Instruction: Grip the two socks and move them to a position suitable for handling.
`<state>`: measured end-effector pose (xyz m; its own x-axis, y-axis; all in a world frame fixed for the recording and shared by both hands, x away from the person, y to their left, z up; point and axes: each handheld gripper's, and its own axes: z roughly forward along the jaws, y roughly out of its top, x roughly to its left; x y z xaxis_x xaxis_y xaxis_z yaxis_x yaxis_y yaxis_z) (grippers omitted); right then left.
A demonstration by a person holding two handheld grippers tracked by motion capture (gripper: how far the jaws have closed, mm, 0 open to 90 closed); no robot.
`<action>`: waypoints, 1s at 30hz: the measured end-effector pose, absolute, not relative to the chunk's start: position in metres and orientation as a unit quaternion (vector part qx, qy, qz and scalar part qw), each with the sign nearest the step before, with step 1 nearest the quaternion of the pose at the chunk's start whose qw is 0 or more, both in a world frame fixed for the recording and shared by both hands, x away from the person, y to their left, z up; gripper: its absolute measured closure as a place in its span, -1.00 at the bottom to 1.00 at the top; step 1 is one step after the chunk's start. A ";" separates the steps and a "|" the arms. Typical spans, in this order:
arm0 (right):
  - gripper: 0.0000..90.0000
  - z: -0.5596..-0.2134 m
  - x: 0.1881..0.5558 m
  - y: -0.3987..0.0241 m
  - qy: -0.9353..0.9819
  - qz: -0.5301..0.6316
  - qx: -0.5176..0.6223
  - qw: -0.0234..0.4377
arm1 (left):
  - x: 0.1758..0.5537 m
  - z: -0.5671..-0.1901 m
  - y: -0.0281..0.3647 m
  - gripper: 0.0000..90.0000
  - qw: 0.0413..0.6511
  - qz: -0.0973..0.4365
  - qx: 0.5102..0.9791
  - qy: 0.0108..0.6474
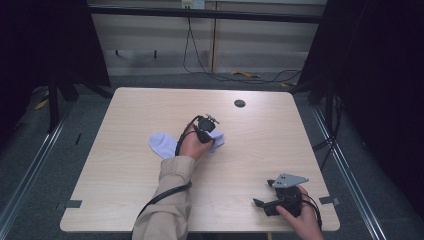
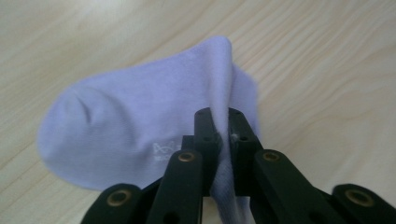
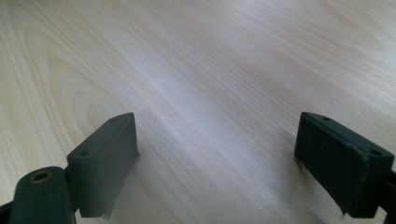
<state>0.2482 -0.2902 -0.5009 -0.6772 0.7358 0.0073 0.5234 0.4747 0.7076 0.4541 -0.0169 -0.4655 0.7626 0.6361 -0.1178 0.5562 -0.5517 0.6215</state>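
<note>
A white sock (image 1: 162, 142) lies flat near the middle of the wooden table (image 1: 125, 110). My left gripper (image 1: 212, 134) sits over the sock's right end, held by a hand in a beige sleeve. In the left gripper view its jaws are pressed together on a raised fold of the sock (image 2: 140, 116), with my left gripper (image 2: 222, 116) pinching the cloth between its pads. My right gripper (image 1: 264, 192) rests low at the table's front right, jaws pointing left. In the right gripper view my right gripper (image 3: 217, 140) stands wide open over bare wood.
A dark round cable hole (image 1: 240, 103) sits near the table's far edge. Black tape marks (image 1: 73, 203) lie at the front left and front right edges. Cables run across the floor behind the table, and metal rails flank both sides.
</note>
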 end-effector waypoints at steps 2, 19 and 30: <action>-0.72 -0.501 0.248 -0.290 0.845 0.352 0.372 0.150 | 0.450 -0.460 -0.011 0.92 0.341 0.062 0.876 0.337; -0.72 -0.501 0.250 -0.286 0.844 0.350 0.377 0.154 | 0.310 -0.396 0.212 0.92 0.361 0.161 0.821 0.412; -0.72 -0.501 0.252 -0.283 0.844 0.352 0.375 0.152 | 0.309 -0.449 0.176 -0.22 0.388 0.131 0.824 0.391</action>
